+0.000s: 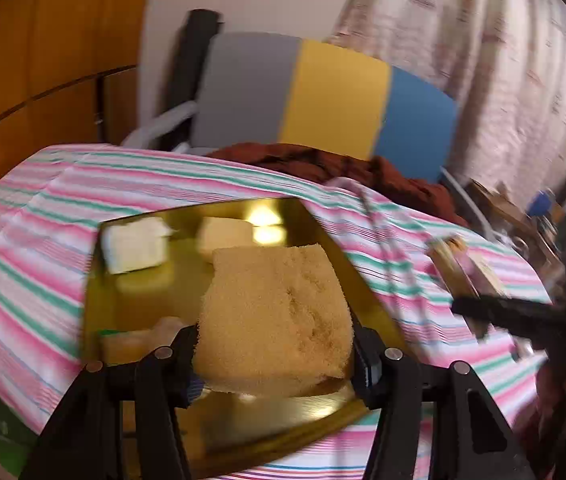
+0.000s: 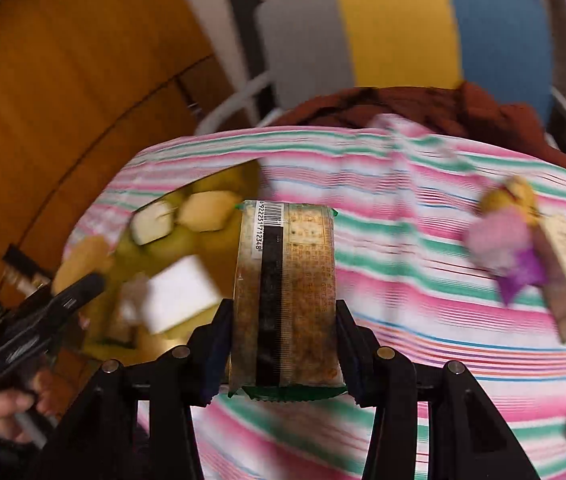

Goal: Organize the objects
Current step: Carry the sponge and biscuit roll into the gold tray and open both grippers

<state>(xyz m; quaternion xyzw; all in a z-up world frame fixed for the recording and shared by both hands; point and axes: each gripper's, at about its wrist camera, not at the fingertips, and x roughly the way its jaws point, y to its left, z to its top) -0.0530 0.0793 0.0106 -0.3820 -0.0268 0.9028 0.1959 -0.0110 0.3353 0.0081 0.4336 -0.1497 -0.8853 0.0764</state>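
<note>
Surface: striped cloth (image 1: 23, 264) over a table, gold tray (image 1: 131, 300) at its middle.

Left gripper (image 1: 275, 344): jaws clamped on a tan sponge (image 1: 279, 312) above the tray's 6 o'clock edge. Soft and light, it probably squashes; its side faces look best for holding.

Right gripper (image 2: 283, 320): jaws closed on a wrapped cracker packet (image 2: 287, 292), held edge-on. Likely slick and brittle.

Only the right view shows the loose snacks (image 2: 523, 248) at 3 o'clock.

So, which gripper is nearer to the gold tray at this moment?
Left. The left gripper holds a tan sponge directly above the gold tray. The right gripper holds a snack packet over the striped cloth, beside the tray.
</note>
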